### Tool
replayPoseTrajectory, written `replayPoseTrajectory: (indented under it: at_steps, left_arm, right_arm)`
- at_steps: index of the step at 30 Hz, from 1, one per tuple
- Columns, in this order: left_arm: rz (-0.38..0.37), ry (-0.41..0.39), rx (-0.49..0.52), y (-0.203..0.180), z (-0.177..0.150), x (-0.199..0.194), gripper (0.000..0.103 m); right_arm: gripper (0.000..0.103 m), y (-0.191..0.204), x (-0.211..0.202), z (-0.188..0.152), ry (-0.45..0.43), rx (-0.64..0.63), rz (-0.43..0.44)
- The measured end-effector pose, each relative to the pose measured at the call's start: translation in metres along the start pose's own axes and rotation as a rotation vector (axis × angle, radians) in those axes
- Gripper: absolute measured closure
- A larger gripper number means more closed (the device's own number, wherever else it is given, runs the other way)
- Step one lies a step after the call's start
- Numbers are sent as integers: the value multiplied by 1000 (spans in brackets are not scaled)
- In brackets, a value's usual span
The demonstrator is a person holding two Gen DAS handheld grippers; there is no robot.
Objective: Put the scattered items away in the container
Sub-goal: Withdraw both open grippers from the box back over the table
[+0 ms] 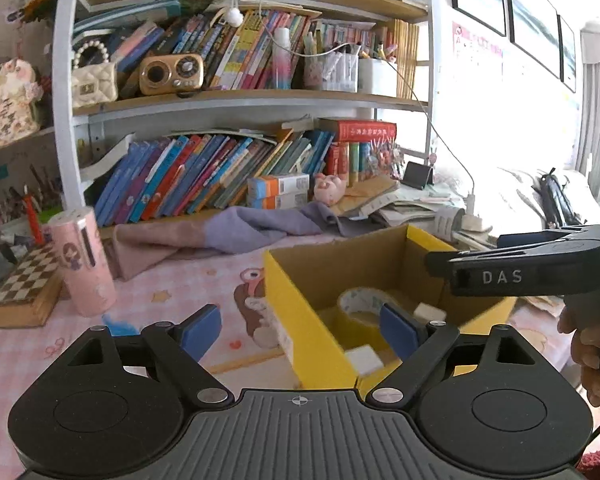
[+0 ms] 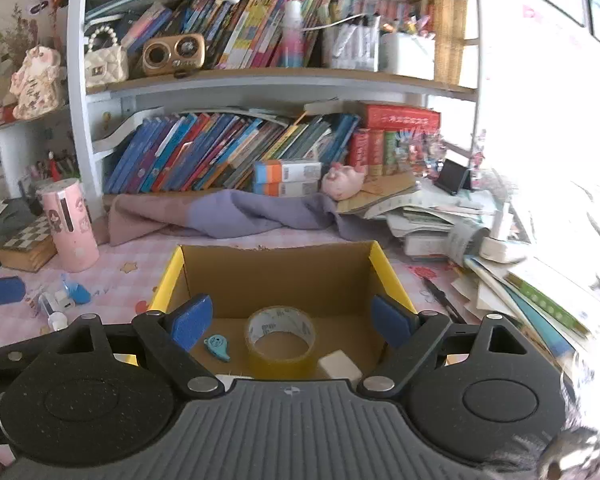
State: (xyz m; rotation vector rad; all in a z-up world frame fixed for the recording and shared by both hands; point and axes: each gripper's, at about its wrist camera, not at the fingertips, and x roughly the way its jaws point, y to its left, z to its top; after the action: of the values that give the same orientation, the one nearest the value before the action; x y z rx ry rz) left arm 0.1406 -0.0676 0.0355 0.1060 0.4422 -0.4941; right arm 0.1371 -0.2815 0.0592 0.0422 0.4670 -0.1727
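A yellow cardboard box (image 2: 392,276) stands open on the pink checked table. Inside lie a tape roll (image 2: 280,336), a small teal item (image 2: 218,346) and a white block (image 2: 340,364). My right gripper (image 2: 290,322) hangs open over the box's near side, nothing between its blue pads. My left gripper (image 1: 300,330) is open too and empty, above the box's left wall (image 1: 300,312); the tape roll (image 1: 360,304) and two white blocks (image 1: 364,360) show past it. Left of the box a blue toy (image 2: 76,292) and small white items (image 2: 56,312) lie loose.
A pink cylinder (image 2: 70,228) and a checkered box (image 2: 26,246) stand at the left. A purple cloth (image 2: 228,212) lies behind the box, below packed bookshelves. Stacked books and papers (image 2: 520,280) crowd the right, with a black pen (image 2: 440,296) beside them. A hand (image 1: 588,352) holds the right gripper.
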Motion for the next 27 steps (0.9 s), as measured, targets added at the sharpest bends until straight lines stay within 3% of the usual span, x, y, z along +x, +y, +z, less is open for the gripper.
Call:
replayPoseTrajectory:
  at_steps: [14, 27]
  left_arm:
    - [5, 73, 6, 42, -53, -63, 10]
    - [124, 145, -39, 85, -82, -103, 9]
  right_arm:
    - [17, 59, -62, -59, 70, 43, -68]
    - [17, 127, -79, -95, 197, 28, 42]
